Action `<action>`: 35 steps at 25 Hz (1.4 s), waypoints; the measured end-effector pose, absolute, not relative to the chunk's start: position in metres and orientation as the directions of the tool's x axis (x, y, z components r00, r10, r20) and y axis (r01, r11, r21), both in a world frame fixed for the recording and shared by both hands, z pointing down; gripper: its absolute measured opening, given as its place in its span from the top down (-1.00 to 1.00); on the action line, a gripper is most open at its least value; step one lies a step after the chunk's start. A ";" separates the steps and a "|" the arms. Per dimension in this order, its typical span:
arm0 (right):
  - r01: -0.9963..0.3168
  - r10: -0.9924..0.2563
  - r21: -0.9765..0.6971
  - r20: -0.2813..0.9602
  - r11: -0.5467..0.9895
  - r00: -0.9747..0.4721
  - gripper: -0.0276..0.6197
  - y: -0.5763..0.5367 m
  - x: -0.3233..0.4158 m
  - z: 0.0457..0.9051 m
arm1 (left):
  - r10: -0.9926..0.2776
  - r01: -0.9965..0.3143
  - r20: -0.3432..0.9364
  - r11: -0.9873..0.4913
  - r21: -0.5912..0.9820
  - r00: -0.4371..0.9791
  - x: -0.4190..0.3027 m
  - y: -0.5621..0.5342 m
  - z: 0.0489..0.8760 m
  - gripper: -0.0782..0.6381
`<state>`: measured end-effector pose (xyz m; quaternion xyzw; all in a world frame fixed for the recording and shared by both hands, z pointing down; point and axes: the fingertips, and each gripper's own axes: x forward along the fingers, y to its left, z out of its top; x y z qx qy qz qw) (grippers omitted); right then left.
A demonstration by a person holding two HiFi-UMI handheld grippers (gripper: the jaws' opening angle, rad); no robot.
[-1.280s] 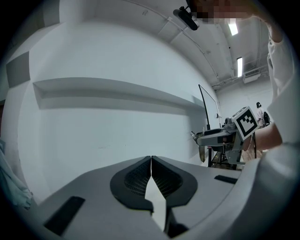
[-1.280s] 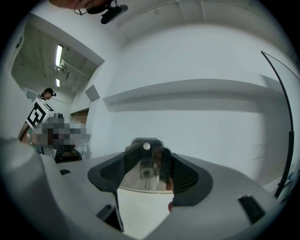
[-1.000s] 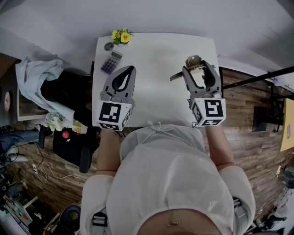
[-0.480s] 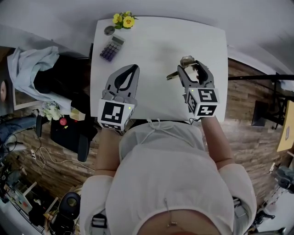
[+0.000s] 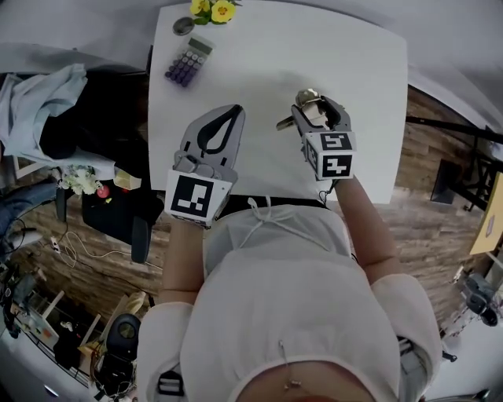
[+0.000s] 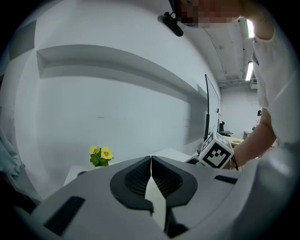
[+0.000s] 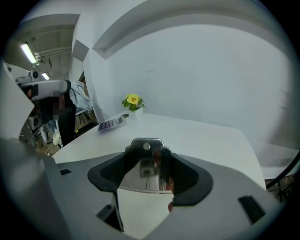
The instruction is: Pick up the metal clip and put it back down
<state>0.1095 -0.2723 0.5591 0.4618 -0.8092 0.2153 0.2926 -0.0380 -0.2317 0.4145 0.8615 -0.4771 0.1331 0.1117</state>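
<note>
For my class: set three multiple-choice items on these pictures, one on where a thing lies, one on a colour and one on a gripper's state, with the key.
1. Where does the calculator lie?
A. near the table's far left corner, by the flowers
B. inside a box
C. on a stack of books

2. What colour are the flowers?
A. red
B. yellow
C. blue

3. How do the left gripper's jaws stand?
A. wide apart
B. closed on a pen
C. together, empty

Key: 1 A, the head view shows it just below the flowers at that corner; 2 B, the petals are yellow in every view; 3 C, its own view shows the jaws meeting with nothing between them.
</note>
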 end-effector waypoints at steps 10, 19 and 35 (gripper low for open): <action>-0.881 -0.499 -0.092 0.794 0.465 -0.346 0.00 -0.270 0.102 0.630 | -0.770 -0.846 0.365 -0.520 0.115 0.523 -0.046 -0.231 0.441 0.73; -0.878 -0.479 -0.059 0.820 0.475 -0.314 -0.01 -0.268 0.098 0.646 | -0.752 -0.828 0.363 -0.549 0.115 0.550 -0.046 -0.228 0.445 0.73; -0.879 -0.594 -0.093 0.703 0.467 -0.391 -0.18 -0.275 0.093 0.592 | -0.778 -0.844 0.346 -0.530 0.085 0.524 -0.053 -0.233 0.429 0.73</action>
